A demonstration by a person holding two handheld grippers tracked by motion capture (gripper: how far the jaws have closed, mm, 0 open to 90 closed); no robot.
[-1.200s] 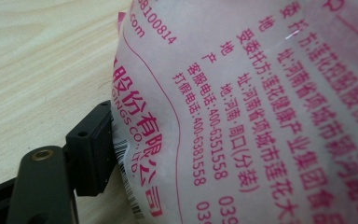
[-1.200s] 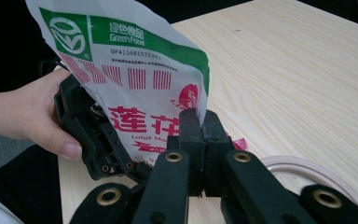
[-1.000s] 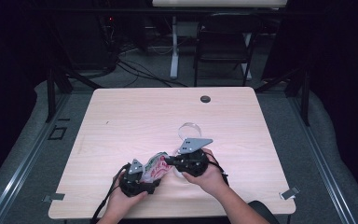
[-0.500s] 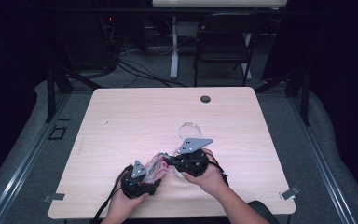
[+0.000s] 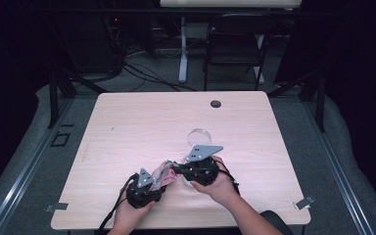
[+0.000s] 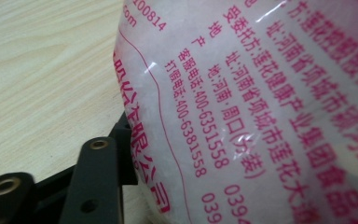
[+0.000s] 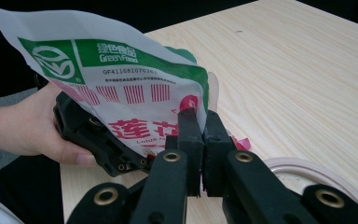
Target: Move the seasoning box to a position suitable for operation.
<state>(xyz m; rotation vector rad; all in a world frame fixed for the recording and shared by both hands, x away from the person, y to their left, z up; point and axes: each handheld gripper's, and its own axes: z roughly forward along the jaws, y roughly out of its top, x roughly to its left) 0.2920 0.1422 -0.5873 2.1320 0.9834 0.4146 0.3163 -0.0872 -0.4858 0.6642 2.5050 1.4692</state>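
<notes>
My right gripper [image 7: 200,140] clamps the printed bag's [image 7: 135,93] edge; my left gripper [image 5: 149,183], at its eight o'clock, has just been closing around the bag's body.

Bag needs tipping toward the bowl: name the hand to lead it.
Right. Its tool is shut on the printed plastic bag's edge, beside the clear glass bowl. The left tool has just been closing around the bag's body.

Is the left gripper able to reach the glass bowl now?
Probably not directly: the left gripper has the bag between its jaws, and the right gripper, shut on that bag, lies before the glass bowl.
</notes>
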